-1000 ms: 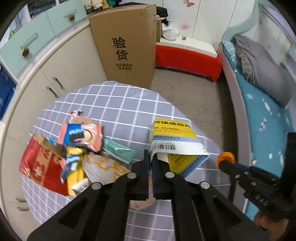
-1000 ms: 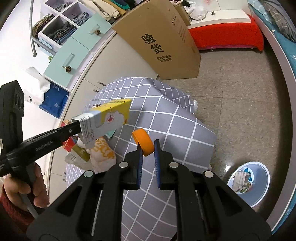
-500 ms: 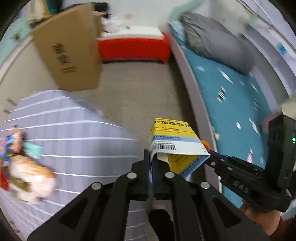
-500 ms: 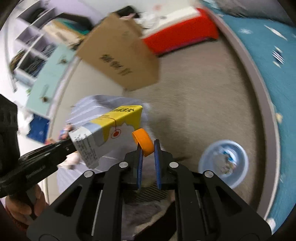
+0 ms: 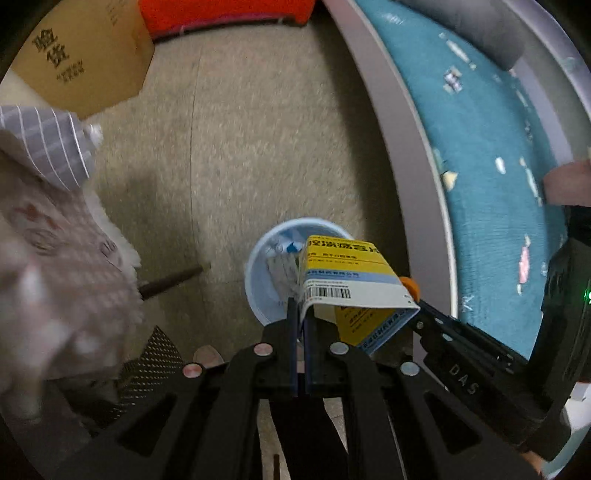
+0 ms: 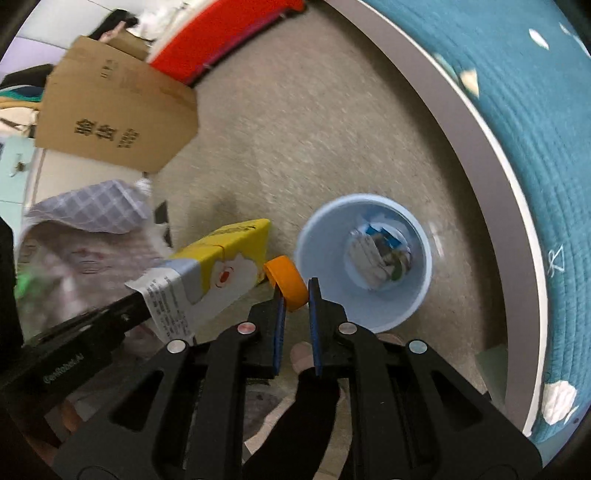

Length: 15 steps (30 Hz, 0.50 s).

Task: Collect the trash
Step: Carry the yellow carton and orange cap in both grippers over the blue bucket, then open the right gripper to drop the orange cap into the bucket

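Yellow carton (image 5: pixel 347 273): flattened yellow, white and blue box with a barcode flap; centre of the left wrist view, overlapping the bin's rim; left of centre in the right wrist view (image 6: pixel 221 266).
Left claw (image 5: pixel 301 314): pressed together, pinching the carton's white flap between its pads.
Orange ring (image 6: pixel 287 282): roll-like orange band, centre of the right wrist view, just left of the bin; in the left wrist view it shows as a small orange patch behind the carton's right edge (image 5: pixel 410 286).
Right claw (image 6: pixel 296 299): jaws have just been opening; the ring sits between them, against the left pad, with a gap at the right pad.
Bin (image 6: pixel 321 236): pale blue round bin on the floor, right of centre; paper and wrapper scraps at its bottom (image 6: pixel 380 254).
Floor (image 5: pixel 240 147): speckled beige.
Table (image 6: pixel 92 210): grey checked cloth, left edge, blurred.
Cardboard box (image 6: pixel 110 118): brown, printed characters, upper left.
Red bench (image 5: pixel 221 14): top edge.
Bed (image 6: pixel 517 147): teal cover, grey frame, right side.
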Available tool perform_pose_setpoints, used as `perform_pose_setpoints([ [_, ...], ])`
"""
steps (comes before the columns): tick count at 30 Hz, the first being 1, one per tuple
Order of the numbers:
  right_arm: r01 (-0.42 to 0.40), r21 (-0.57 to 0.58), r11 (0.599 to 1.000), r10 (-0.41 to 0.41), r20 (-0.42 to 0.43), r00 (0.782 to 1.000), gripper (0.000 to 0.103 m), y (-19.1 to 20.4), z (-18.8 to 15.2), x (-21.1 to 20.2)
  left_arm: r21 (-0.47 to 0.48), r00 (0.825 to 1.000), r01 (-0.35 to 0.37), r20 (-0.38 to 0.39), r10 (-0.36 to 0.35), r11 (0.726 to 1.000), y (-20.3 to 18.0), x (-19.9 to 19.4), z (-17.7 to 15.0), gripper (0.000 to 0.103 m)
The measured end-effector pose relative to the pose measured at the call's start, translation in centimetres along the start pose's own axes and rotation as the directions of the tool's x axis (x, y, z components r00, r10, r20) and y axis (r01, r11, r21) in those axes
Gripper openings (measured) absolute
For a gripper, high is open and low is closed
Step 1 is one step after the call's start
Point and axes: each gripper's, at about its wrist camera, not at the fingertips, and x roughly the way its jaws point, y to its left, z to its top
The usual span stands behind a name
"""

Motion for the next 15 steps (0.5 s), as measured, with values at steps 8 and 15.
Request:
perform_pose_setpoints([
  [8,0.03,0.044,0.999,-0.03,-0.014,0.999,0.047,-3.0,-0.8,1.6,-0.001,0.998,-0.021,-0.065,0.021,1.0,-0.2,4.1,-0.8,0.002],
  [15,0.071,0.048,0.996,-0.071,-0.007,0.997,0.048,-4.4,-1.3,0.7,0.015,0.995,-0.021,-0.101,0.023,1.0,-1.3,5.6,-0.9,0.003],
])
